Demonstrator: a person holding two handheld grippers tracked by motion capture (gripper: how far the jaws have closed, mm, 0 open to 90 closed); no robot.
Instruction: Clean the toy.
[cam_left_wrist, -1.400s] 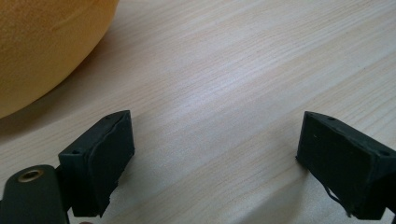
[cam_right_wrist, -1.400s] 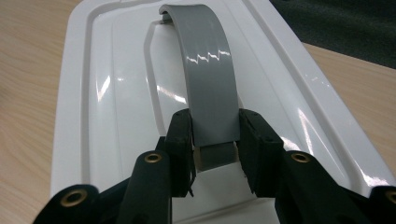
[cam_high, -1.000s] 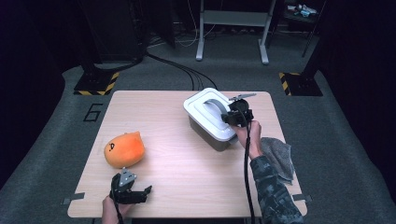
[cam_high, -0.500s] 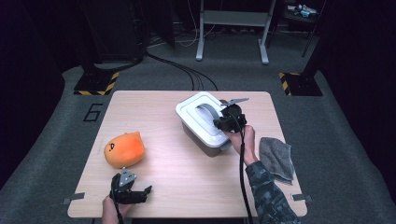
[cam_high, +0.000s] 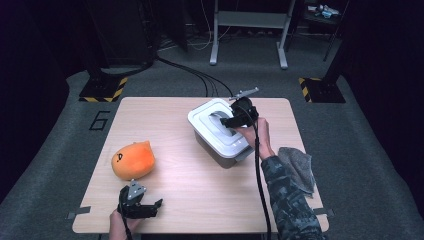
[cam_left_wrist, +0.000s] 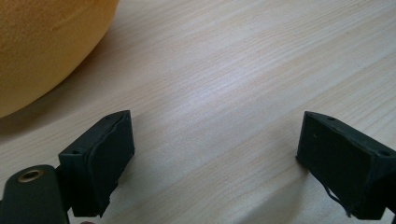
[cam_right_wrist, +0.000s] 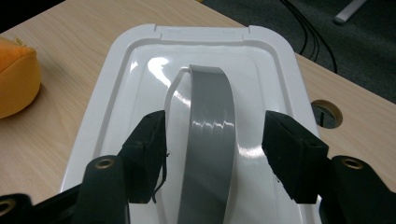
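Wooden worktop (cam_high: 175, 175): white lidded bin (cam_high: 222, 134) at 1 o'clock, plush (cam_high: 132, 160) at 9. Right gripper (cam_right_wrist: 212, 149) jaws just opened, straddling the grey handle (cam_right_wrist: 210, 116) without contact; left gripper (cam_left_wrist: 215, 154) wide, idle. Risk: a withdrawing jaw snags the handle and drags the bin.

white lidded box (cam_high: 220, 131) | grey handle (cam_right_wrist: 211, 135) (raised) | table's far right

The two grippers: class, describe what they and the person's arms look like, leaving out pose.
Both the left gripper and the right gripper are black with blocky black fingers. The left carries a grey three-cornered plate. A black cable trails from the right, along a camouflage sleeve.
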